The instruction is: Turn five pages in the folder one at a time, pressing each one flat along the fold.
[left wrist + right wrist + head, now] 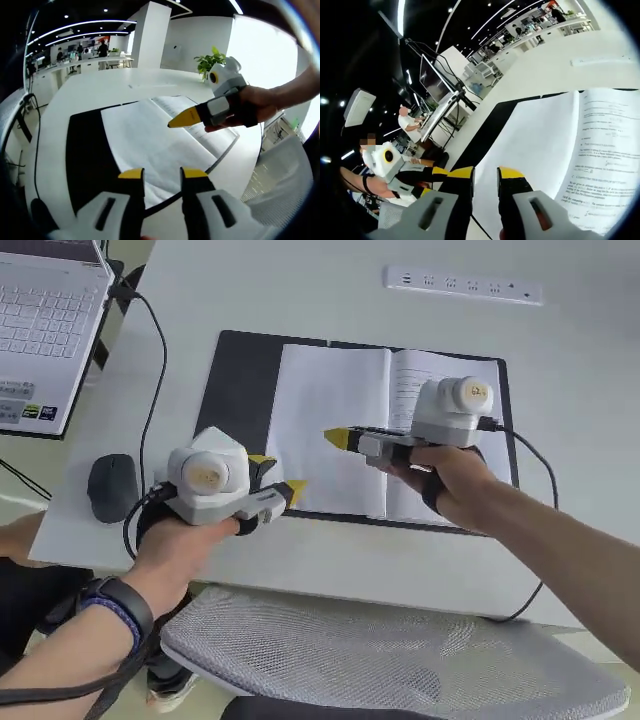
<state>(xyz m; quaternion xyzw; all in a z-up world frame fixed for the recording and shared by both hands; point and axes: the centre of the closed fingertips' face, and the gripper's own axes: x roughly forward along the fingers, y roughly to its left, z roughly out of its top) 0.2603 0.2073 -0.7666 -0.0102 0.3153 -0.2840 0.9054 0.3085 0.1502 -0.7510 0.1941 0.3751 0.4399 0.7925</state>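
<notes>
Head view: folder (240, 380) open flat on the white worktop (300, 280); black cover showing at the left, blank left page (320, 400), printed right page (405, 375), fold (388, 390) between the two.
Right hand-held gripper (338, 438): held over the folder, tips pointing across the fold toward the blank left page; whether touching the paper, cannot tell.
Right gripper view: jaws a little apart, nothing between them; blank sheet ahead, printed sheet off to one side.
Left hand-held gripper (292, 490): at the near edge of the folder, by the lower corner of the blank left page.
Left gripper view: jaws a little apart, empty; folder ahead, other gripper above the pages.
Step in hand: judged as the gap between one page and the next; no sheet lifted, none pinched; number of pages done not readable here.
Next move: probably out to the free edge of the printed right page, one sheet only, over to the left, then a press along the fold; care needed against taking two sheets together.
Also on the worktop: laptop (40, 320), mouse (112, 485), power strip (463, 285).
</notes>
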